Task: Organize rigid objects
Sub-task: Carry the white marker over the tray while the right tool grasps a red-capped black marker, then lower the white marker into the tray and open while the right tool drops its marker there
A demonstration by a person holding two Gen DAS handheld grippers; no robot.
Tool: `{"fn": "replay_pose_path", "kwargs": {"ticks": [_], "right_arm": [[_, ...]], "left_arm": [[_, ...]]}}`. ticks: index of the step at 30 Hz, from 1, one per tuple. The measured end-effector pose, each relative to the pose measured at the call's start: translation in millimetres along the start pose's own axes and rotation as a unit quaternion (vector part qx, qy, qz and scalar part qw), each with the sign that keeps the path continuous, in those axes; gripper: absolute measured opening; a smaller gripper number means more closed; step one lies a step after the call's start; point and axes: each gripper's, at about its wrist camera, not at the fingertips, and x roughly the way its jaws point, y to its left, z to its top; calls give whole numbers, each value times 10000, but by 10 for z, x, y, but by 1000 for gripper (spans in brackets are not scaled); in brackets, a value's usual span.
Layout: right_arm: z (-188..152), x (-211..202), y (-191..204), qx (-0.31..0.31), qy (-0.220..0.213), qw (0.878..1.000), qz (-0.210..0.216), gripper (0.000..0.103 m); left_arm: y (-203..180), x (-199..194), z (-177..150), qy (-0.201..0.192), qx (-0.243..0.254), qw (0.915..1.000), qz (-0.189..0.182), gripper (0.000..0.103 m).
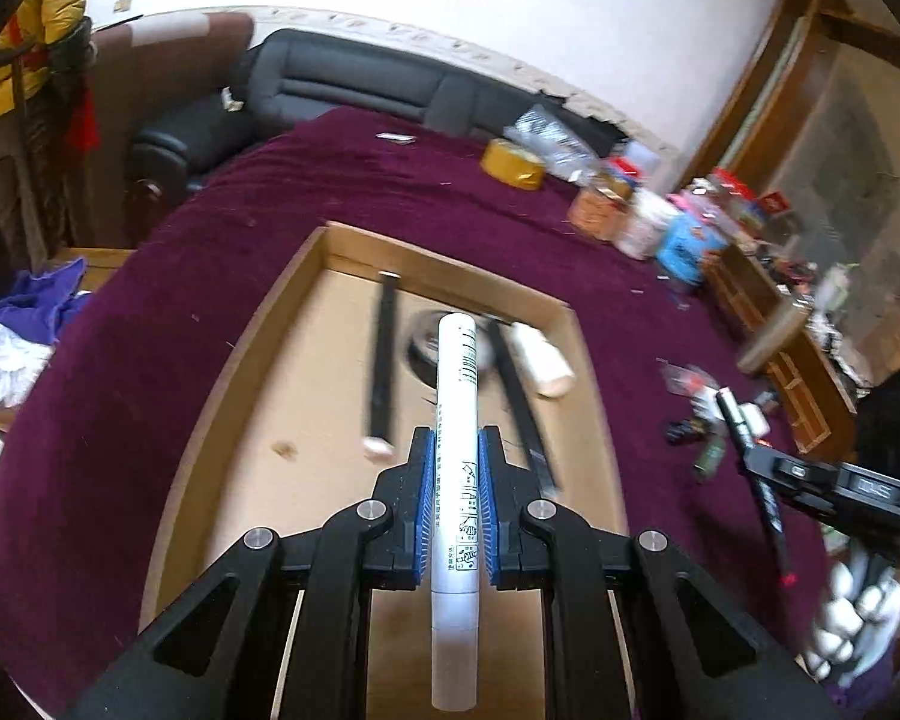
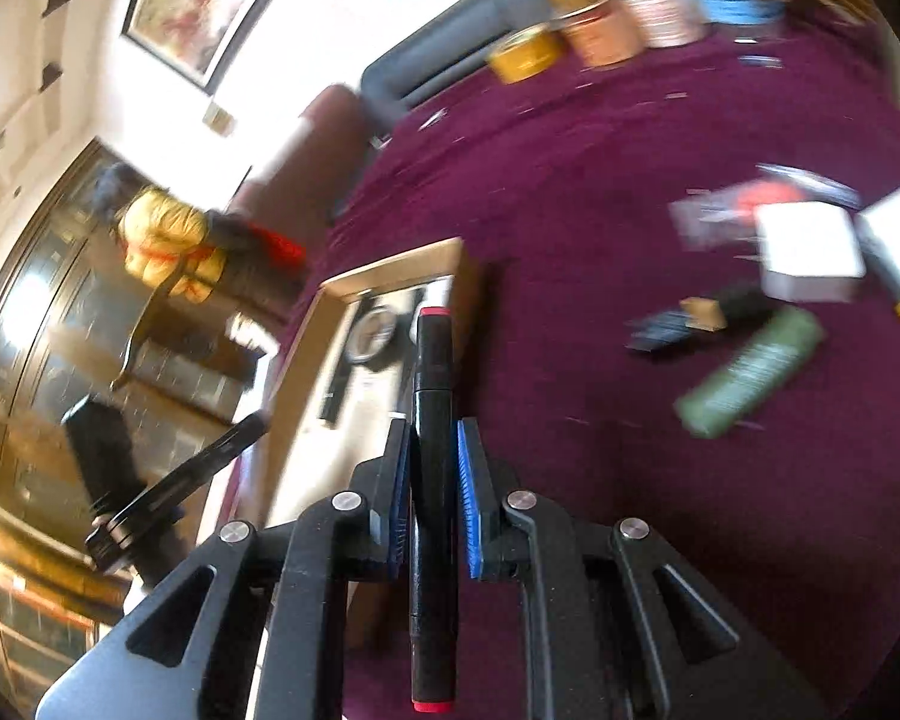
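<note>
You have a table under a maroon cloth [image 1: 150, 360]. On it lie a shallow cardboard box [image 1: 342, 252], a tape roll [image 1: 513, 163], jars [image 1: 597, 210] and a green tube [image 2: 750, 372].

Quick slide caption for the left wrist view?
Left gripper clamps a white marker over the cardboard tray on the purple cloth.
</note>
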Motion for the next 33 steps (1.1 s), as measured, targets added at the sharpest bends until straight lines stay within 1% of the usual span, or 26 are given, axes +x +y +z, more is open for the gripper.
{"fn": "replay_pose_path", "kwargs": {"ticks": [5,11,13,15,16,18,19,20,23,24,25,26,27,30,32,33], "right_arm": [[92,538,366,-200,461,9987,126,13],[84,1074,660,-427,986,9942,77,13],[67,1216,747,-523,1140,9921,23,13],[49,1305,808,-603,1241,9904,-15,13],[45,1348,833,-639,1292,9896,-39,13],[30,1442,869,-683,1434,9873,-62,13],[25,1497,886,-705,1515,9859,-73,13],[37,1539,890,-727,1561,9850,-106,13],[46,1648,878,-768,1609,9835,-298,13],[59,1686,877,-797,1582,9834,-395,13],[72,1716,875,-844,1529,9833,-511,13],[99,1749,889,-909,1451,9831,-655,13],[131,1783,886,-968,1376,9825,-797,13],[224,1843,851,-948,1234,9824,-1032,13],[276,1847,838,-867,1137,9845,-1017,14],[291,1813,829,-819,1124,9862,-902,14]], "left_arm": [[237,341,253,287,-186,9991,260,11],[446,796,382,780,-457,9943,566,11],[504,870,403,815,-563,9928,666,12],[507,878,412,789,-624,9932,578,12],[501,853,405,744,-632,9937,547,12],[494,740,366,628,-634,9953,377,17],[499,668,344,570,-670,9957,305,22],[510,562,320,467,-730,9959,242,24],[511,219,272,120,-801,9966,137,26],[512,97,247,-5,-819,9966,106,28],[520,-28,214,-146,-842,9963,68,35],[526,-150,192,-297,-875,9957,44,39],[523,-229,174,-410,-903,9951,50,40],[557,-451,89,-669,-985,9928,145,41],[580,-496,52,-708,-1065,9916,181,45],[578,-491,52,-708,-1104,9912,166,46]]}}
